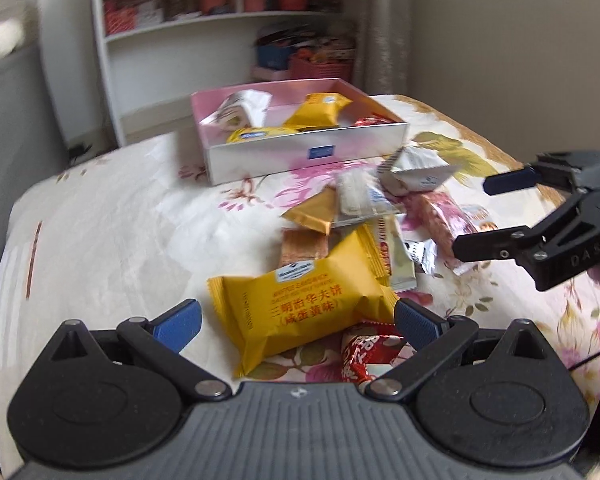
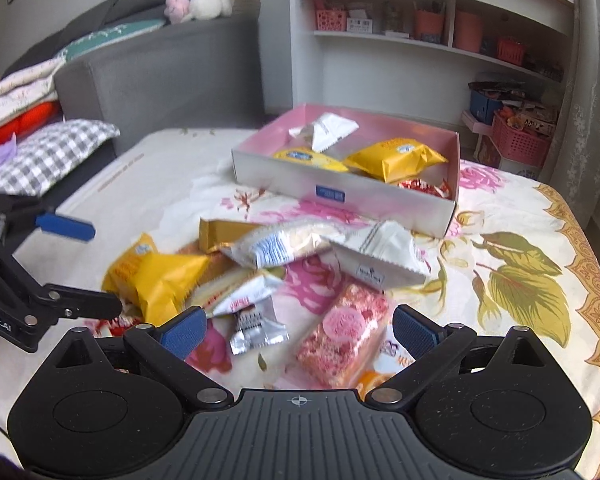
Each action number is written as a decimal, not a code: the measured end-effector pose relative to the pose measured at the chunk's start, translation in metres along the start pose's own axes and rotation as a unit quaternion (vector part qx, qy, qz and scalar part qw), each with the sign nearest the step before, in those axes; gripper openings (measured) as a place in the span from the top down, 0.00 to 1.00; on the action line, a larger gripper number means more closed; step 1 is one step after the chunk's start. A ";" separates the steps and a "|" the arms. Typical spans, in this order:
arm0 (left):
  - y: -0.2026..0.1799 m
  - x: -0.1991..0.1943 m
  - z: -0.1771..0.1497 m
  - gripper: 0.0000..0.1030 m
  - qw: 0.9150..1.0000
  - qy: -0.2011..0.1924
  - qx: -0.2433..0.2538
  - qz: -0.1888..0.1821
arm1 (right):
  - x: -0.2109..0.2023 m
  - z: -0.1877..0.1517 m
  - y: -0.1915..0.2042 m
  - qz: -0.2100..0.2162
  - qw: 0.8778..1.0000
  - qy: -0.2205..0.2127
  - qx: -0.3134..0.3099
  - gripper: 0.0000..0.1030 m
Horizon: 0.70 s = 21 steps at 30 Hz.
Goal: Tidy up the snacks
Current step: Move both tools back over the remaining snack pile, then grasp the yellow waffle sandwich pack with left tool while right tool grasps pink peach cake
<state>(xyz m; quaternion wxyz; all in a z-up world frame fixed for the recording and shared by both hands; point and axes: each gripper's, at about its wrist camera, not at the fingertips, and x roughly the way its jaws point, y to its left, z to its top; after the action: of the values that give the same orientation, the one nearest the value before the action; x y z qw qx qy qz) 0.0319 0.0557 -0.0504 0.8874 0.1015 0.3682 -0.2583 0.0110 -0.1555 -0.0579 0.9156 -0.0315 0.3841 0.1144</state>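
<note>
A pile of wrapped snacks lies on a floral cloth. My left gripper (image 1: pixel 298 326) is open, its blue pads on either side of a yellow wafer packet (image 1: pixel 300 312), a red candy (image 1: pixel 360 356) just under its right finger. My right gripper (image 2: pixel 298 330) is open above a pink rice-cake packet (image 2: pixel 346 340) and a small silver packet (image 2: pixel 256 328). A pink box (image 1: pixel 300 154) behind the pile holds yellow, white and red packets. Each gripper shows in the other's view: the right gripper (image 1: pixel 472 216) and the left gripper (image 2: pixel 100 272), both open.
White packets (image 2: pixel 380 256), a gold bar (image 2: pixel 224 232) and a clear cracker pack (image 2: pixel 276 244) lie between the pile and the box (image 2: pixel 340 188). A white shelf unit (image 2: pixel 420 40), a grey sofa (image 2: pixel 160 76) with pillows and a pink basket (image 2: pixel 520 140) stand beyond the table edge.
</note>
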 end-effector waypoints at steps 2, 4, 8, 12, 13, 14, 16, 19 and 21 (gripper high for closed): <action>-0.003 0.004 0.000 0.00 0.999 -0.005 0.037 -0.009 | 0.003 -0.003 -0.001 -0.001 1.000 0.009 0.002 0.02; -0.004 0.008 0.000 0.00 0.998 -0.007 0.064 -0.016 | 0.006 -0.003 -0.004 -0.002 1.000 0.014 0.009 0.02; -0.005 0.018 0.002 0.02 0.994 0.011 0.107 -0.027 | 0.010 0.000 -0.008 -0.009 1.000 0.017 0.021 0.02; -0.010 0.023 0.007 0.08 0.990 0.021 0.134 -0.047 | 0.016 0.004 -0.011 -0.018 0.999 0.031 0.033 0.03; -0.013 0.025 0.008 0.08 0.988 0.022 0.145 -0.048 | 0.018 0.005 -0.013 -0.017 0.999 0.033 0.037 0.04; -0.015 0.026 0.008 0.08 0.986 0.022 0.157 -0.047 | 0.019 0.005 -0.014 -0.016 0.998 0.035 0.042 0.04; -0.019 0.028 0.009 0.11 0.983 0.023 0.175 -0.051 | 0.021 0.007 -0.015 -0.013 0.998 0.038 0.054 0.05; -0.019 0.032 0.012 0.21 0.983 0.029 0.172 -0.060 | 0.024 0.009 -0.018 -0.016 0.997 0.040 0.068 0.12; -0.018 0.034 0.015 0.32 0.984 0.037 0.161 -0.061 | 0.026 0.009 -0.021 -0.017 0.996 0.043 0.074 0.28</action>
<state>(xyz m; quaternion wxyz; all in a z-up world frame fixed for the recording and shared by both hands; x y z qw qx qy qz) 0.0514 0.0216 -0.0638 0.8276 0.2300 0.3595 -0.3645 0.0403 -0.1700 -0.0708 0.9000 0.0252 0.4298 0.0685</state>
